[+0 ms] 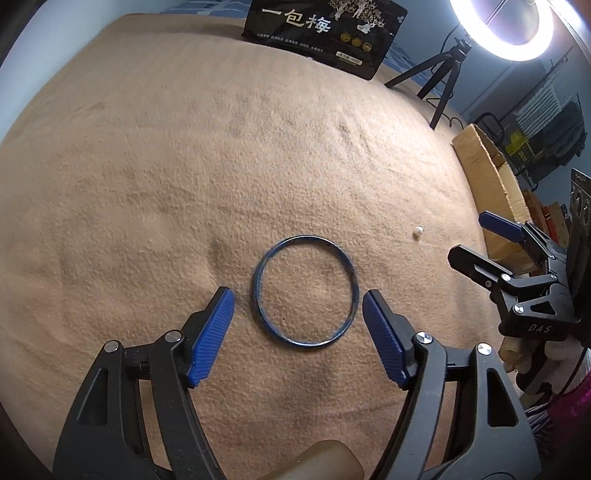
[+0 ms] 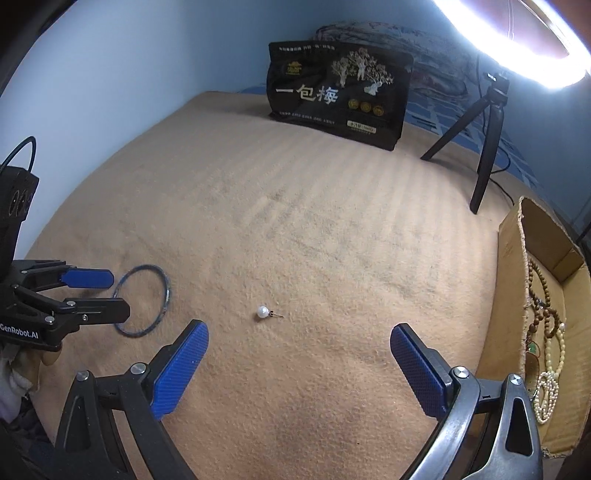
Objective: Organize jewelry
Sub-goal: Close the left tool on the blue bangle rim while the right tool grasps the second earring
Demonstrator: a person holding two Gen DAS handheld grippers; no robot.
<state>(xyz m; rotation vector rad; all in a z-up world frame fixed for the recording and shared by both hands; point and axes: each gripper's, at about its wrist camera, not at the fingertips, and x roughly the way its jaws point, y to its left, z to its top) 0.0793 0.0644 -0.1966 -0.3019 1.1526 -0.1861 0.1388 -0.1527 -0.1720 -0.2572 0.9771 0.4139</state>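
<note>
A black snack pouch (image 2: 338, 94) stands at the far edge of a tan blanket (image 1: 147, 184), printed in large white Chinese characters "一包梅" over a pale tree design and three gold medallions; the smaller print is too fine to read. In the right wrist view, the side of the left gripper (image 2: 101, 293) bears white lettering "GenRobot.AI". In the left wrist view, the body of the right gripper (image 1: 476, 240) reads "DAS".

The left wrist view looks down on a thin blue bangle (image 1: 306, 291) lying flat on the blanket. The left gripper's jaws stand wide, one blue ribbed pad on each side of the bangle, just beside it without pressing on it. A small pearl stud earring (image 1: 417, 232) lies further right, near the right gripper.

The right wrist view shows the pearl earring's metal post and that it lies between and ahead of the right gripper's widely spread, empty jaws. Only this view shows inside an open cardboard box (image 2: 509, 258) at the right edge of the blanket, where wooden bead strands (image 2: 543, 299) and pearl strands (image 2: 546, 391) lie.

A black tripod (image 2: 484, 147) stands beside the pouch beneath a bright ring light (image 1: 502, 26). The walls are pale blue.
</note>
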